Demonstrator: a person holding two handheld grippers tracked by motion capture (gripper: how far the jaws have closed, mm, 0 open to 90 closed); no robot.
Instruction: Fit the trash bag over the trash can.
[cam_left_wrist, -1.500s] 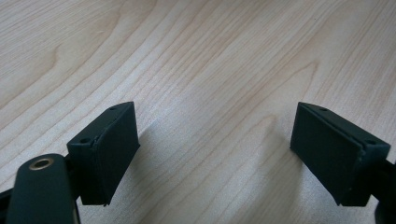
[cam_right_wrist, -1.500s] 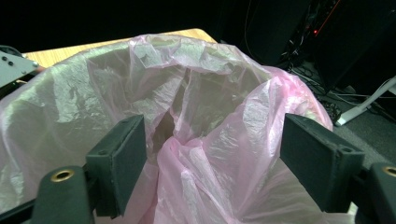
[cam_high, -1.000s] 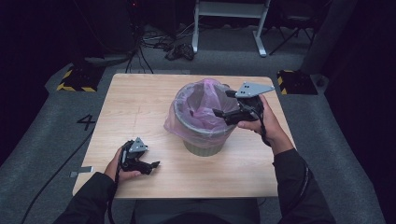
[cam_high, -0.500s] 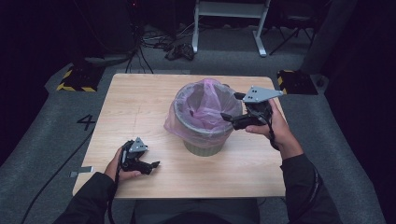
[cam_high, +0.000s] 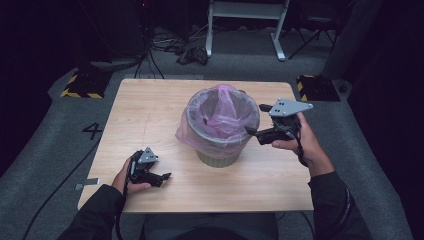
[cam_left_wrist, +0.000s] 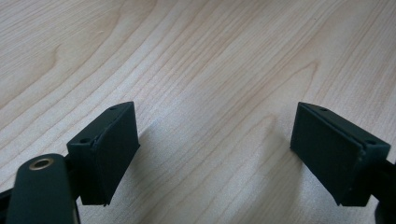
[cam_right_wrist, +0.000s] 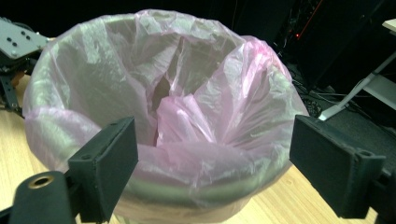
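A grey bin (cam_high: 218, 157) lined with a pink plastic bag (cam_high: 220, 117) stands at the middle of the wooden table (cam_high: 150, 110). My right gripper (cam_high: 256, 120) is held open just right of the bin's rim, its jaws pointing at it. In the right gripper view the bag (cam_right_wrist: 187, 102) drapes over the rim (cam_right_wrist: 154, 189) and bunches inside, with the open right gripper (cam_right_wrist: 212, 163) close in front of it and nothing between its jaws. My left gripper (cam_high: 162, 178) rests open near the table's front left. In its own view the left gripper (cam_left_wrist: 215, 149) spans bare wood.
Behind the table a white frame's legs (cam_high: 245, 30) stand among floor cables (cam_high: 190, 50). Black-and-yellow striped blocks lie at the back left (cam_high: 80, 82) and back right (cam_high: 315, 87). A "4" (cam_high: 93, 130) marks the floor at the left. The left gripper's grey plate (cam_right_wrist: 16, 42) shows beyond the bin.
My right gripper has drawn back to the right and a little toward me, away from the bin's rim. The left gripper has not moved.
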